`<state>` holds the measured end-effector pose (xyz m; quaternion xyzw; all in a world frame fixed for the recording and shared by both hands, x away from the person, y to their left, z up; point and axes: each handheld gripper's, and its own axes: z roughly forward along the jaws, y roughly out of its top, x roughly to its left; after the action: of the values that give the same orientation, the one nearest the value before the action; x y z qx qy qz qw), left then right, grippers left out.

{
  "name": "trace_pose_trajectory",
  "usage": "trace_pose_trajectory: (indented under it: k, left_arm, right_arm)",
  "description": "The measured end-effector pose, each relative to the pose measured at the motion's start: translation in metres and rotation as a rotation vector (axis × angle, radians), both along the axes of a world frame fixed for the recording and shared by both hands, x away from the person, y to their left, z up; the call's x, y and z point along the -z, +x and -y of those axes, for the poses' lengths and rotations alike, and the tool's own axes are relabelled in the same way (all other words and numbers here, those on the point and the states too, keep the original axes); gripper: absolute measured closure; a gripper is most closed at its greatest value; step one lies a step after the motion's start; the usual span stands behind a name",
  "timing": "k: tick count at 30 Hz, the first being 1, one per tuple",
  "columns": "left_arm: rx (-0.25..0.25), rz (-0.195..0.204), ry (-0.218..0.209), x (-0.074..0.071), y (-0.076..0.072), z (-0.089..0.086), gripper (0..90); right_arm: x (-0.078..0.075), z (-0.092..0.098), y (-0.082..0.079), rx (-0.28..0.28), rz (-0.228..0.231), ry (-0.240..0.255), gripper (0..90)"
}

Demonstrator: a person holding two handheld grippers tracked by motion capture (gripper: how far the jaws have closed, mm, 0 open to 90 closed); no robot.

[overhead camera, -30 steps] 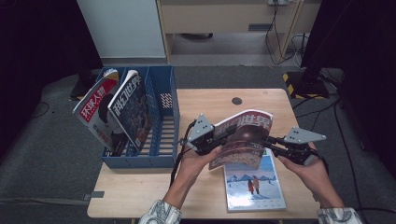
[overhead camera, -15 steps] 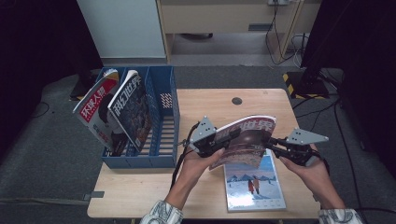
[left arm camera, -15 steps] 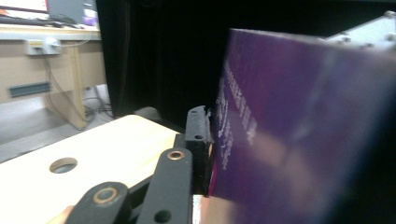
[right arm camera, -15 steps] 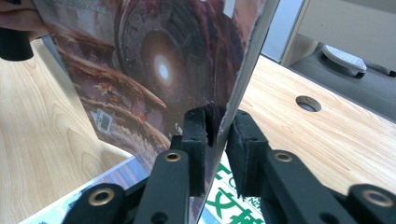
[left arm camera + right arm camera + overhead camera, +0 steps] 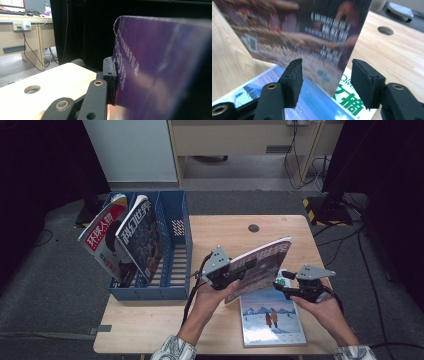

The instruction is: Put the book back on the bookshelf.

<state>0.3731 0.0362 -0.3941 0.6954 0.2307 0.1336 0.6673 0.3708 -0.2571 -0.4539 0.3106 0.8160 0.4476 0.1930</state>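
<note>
Two magazines matter here, and beneath them sits the pale wooden table (image 5: pixel 150 330), with a blue file rack (image 5: pixel 175 245) on its left part, where two more magazines (image 5: pixel 125 240) lean in the compartments. Flat on the table near the person's edge lies a snowy-cover magazine (image 5: pixel 272 320). Above it the purple magazine (image 5: pixel 260 267) stands tilted on edge, its long axis running from the left hand up and away toward the table's far right, its lower corner just over the flat one.

On that purple magazine's left end the left gripper (image 5: pixel 230 281) pinches tight; in the left gripper view a black jaw presses flat against the cover (image 5: pixel 160 70). This hand alone carries it, and it is the nearer one to the rack, which lies off to its left.

Just right of the magazine's low end, the right gripper (image 5: pixel 286 285) has just been opening: its jaws stand apart in the right gripper view, clear of the cover's edge (image 5: pixel 312 45), the pads (image 5: pixel 292 77) touching nothing.
</note>
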Motion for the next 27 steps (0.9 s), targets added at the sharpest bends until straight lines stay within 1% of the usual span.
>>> trace_pose_trajectory:
  k: [5,8,12,16,17,21,23,27]
  left_arm:
    - [-0.007,0.005,0.001,0.000,-0.001,-0.001,82.2]
    - [-0.020,0.002,-0.004,0.000,-0.001,-0.001,82.4]
    - [-0.019,0.001,-0.008,0.001,-0.001,-0.002,82.5]
    - [-0.020,-0.002,-0.011,0.001,-0.001,-0.003,82.5]
    - [-0.019,-0.003,-0.012,0.001,0.000,-0.003,82.5]
    - [-0.018,-0.003,-0.013,0.001,-0.001,-0.003,82.4]
    - [-0.022,-0.007,-0.014,0.001,-0.001,-0.003,82.4]
    - [-0.027,-0.013,-0.018,0.001,0.000,-0.005,82.4]
  right_arm:
    - [0.012,-0.001,0.008,0.011,-0.021,-0.016,37.0]
    - [0.019,-0.002,0.012,0.014,-0.039,-0.041,34.5]
    - [0.026,-0.003,0.016,0.021,-0.055,-0.063,33.2]
    - [0.033,-0.002,0.016,0.025,-0.071,-0.089,31.5]
    - [0.034,-0.003,0.016,0.030,-0.086,-0.098,30.6]
    - [0.041,-0.003,0.016,0.043,-0.107,-0.124,27.1]
    - [0.045,-0.004,0.016,0.048,-0.129,-0.131,24.9]
    - [0.054,-0.006,0.014,0.042,-0.153,-0.169,23.5]
